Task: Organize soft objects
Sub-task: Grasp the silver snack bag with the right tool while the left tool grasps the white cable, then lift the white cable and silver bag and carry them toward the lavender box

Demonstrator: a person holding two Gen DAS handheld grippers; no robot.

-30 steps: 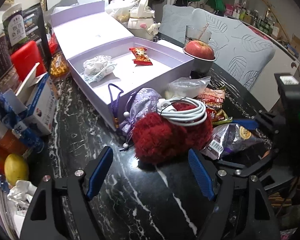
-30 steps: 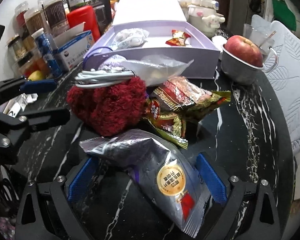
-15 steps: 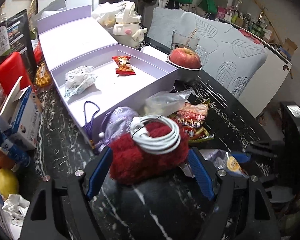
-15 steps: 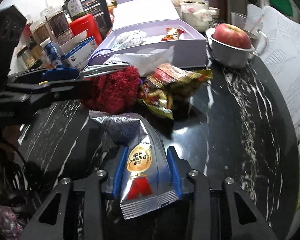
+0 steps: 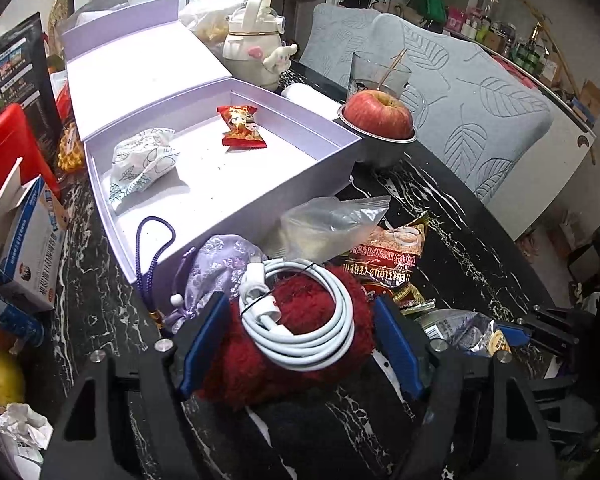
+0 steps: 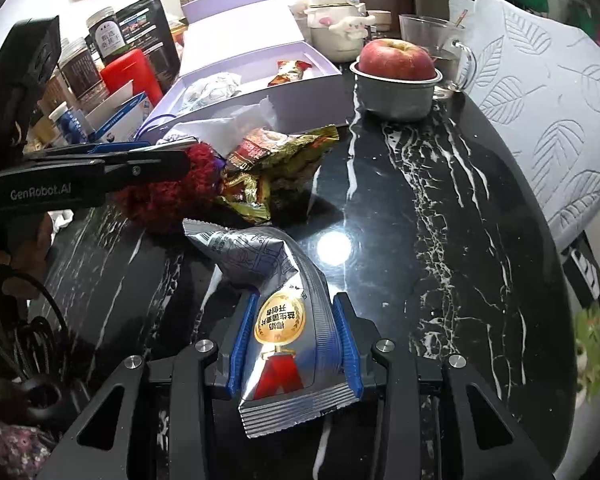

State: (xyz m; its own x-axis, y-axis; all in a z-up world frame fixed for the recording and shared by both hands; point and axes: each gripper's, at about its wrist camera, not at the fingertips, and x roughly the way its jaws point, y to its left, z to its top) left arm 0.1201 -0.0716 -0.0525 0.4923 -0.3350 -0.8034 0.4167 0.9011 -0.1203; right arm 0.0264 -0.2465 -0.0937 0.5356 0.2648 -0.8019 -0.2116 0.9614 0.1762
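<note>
A red fuzzy soft ball (image 5: 295, 380) lies on the black marble table with a coiled white cable (image 5: 312, 320) on top. My left gripper (image 5: 300, 344) straddles it. Its jaws are closing, and the blue pads (image 5: 203, 340) touch the fluff on both sides. In the right wrist view, my right gripper (image 6: 293, 344) is shut on a silver snack bag (image 6: 259, 256), squeezing its lower end. The left gripper (image 6: 139, 164) shows at the left, against the red ball (image 6: 167, 200).
An open lavender box (image 5: 259, 200) behind the pile holds a wrapped packet and a red candy. A purple pouch (image 5: 215, 268), clear bag (image 5: 328, 224) and snack packets (image 5: 388, 256) crowd around the ball. An apple in a metal bowl (image 5: 380, 116) stands at the right. Jars and cartons line the left edge.
The left gripper moved forward until the red ball came between its pads, then narrowed onto it. The right gripper shut on the silver snack bag and drew it back from the pile.
</note>
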